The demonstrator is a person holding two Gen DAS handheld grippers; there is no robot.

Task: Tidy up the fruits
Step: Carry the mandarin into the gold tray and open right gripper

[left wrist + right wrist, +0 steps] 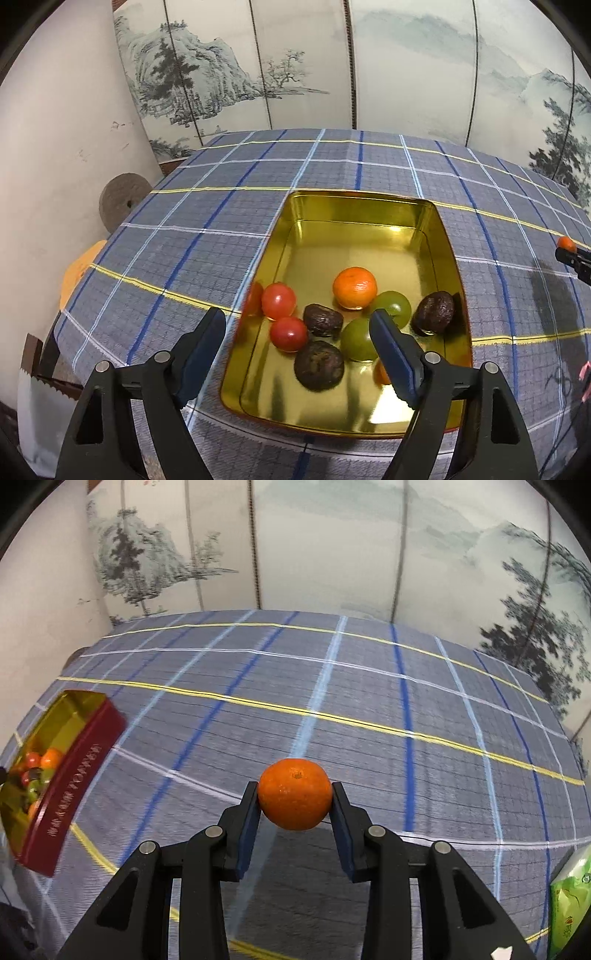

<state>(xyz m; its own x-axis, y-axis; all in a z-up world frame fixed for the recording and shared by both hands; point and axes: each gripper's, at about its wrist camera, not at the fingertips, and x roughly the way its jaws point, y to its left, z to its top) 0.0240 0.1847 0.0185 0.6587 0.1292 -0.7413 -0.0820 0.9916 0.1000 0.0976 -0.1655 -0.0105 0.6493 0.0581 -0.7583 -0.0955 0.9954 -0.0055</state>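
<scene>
Your right claw (294,805) was clamped on a mandarin (294,799), one pad pressed to each side of it, and you held it level above the checked cloth (369,709) of the worktop, fingers pointing out toward the painted screen (332,546). From the left wrist view that same claw (570,254) showed at the far right edge, well apart from the tin, the orange fruit (566,243) just peeking above it.

Your left claw (297,332) hung with its fingers spread wide apart, gripping nothing, tilted down over the near end of the gold tin (369,210). The right fingertip (384,328) sat in front of the green fruits.

Inside the tin, all crowded toward the near half: a second mandarin (354,287), two red tomatoes (279,300) (289,333), two green fruits (395,304) (356,339) and three dark wrinkled fruits (323,319) (434,312) (319,364). A further orange piece (380,373) was half hidden behind your right finger.

From the right wrist view the tin's red outer wall (70,794) stood at the far left. A green packet (569,897) lay at the right edge.
</scene>
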